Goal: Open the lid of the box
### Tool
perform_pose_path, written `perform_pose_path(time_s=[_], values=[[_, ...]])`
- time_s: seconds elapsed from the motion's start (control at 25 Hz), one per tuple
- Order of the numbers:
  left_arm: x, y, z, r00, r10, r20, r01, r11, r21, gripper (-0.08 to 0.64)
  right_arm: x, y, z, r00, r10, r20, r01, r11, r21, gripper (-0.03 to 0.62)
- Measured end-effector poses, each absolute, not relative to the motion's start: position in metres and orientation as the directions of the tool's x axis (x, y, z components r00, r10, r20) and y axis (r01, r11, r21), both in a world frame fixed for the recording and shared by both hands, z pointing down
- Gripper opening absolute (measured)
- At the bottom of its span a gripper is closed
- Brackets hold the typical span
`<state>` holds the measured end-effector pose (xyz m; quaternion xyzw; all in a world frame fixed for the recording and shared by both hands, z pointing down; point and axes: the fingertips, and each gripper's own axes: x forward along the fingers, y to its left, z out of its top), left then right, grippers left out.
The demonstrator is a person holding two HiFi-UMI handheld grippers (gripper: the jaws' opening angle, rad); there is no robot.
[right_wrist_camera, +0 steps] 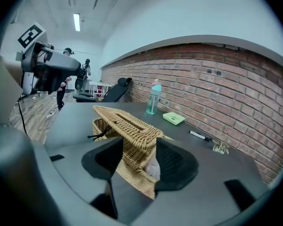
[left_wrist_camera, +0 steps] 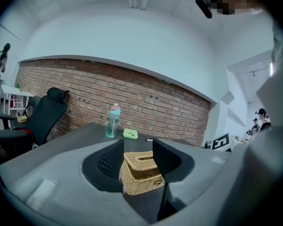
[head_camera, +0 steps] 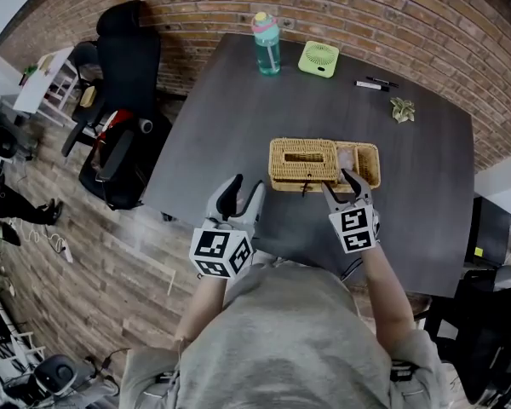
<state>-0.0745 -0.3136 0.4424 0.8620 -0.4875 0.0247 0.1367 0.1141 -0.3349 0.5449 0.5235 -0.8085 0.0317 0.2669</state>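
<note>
**Biggest risk: the whole box goes, not just the lid**

The table (head_camera: pixel 426 143) is slick and dark, and the wicker box (head_camera: pixel 362 162) on it looks light. My right gripper (head_camera: pixel 349 184) has its jaws spread wide, with the near end of the lid (right_wrist_camera: pixel 127 124) standing between them. They are closed on nothing. The lid already sits askew, one end lifted off the rim, with something pale (right_wrist_camera: pixel 152 166) showing in the uncovered part just ahead of my right-hand jaw. If I push up or forward from here without pinching first, I judge the box will skid away from the jaws or tip on its far edge.

My left gripper (head_camera: pixel 241 196) is no help yet. Its jaws are also wide apart and empty, and the box lies ahead of them, apart from both tips (so nothing braces it).

Next down: the woven edge is springy and uneven. A shallow pinch could slip off and let the lid drop shut.

Smallest: the dark tie (head_camera: pixel 304 187) hangs off the front, to the left of my right jaws. It might snag a fingertip and drag the lid sideways.
</note>
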Motion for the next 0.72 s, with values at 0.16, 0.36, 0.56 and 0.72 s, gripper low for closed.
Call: perform_pose_path(time_s=[0.16, 0.36, 0.56, 0.72], values=[[-0.076, -0.313, 0.443, 0.514, -0.840, 0.175, -0.852, -0.477, 0.215, 0.190, 0.115, -0.338, 0.535, -0.322, -0.831, 0.454, -0.852, 0.464, 0.245, 0.218], [-0.079, -0.312, 0.443, 0.502, -0.846, 0.179, -0.859, -0.464, 0.217, 0.190, 0.115, -0.344, 0.521, -0.338, -0.832, 0.441, -0.836, 0.480, 0.265, 0.206], [-0.084, -0.309, 0.445, 0.493, -0.850, 0.187, -0.864, -0.452, 0.220, 0.190, 0.112, -0.352, 0.507, -0.345, -0.840, 0.420, -0.832, 0.480, 0.278, 0.177], [-0.087, -0.307, 0.444, 0.489, -0.852, 0.187, -0.866, -0.449, 0.219, 0.190, 0.111, -0.358, 0.499, -0.343, -0.845, 0.411, -0.827, 0.479, 0.295, 0.167]])
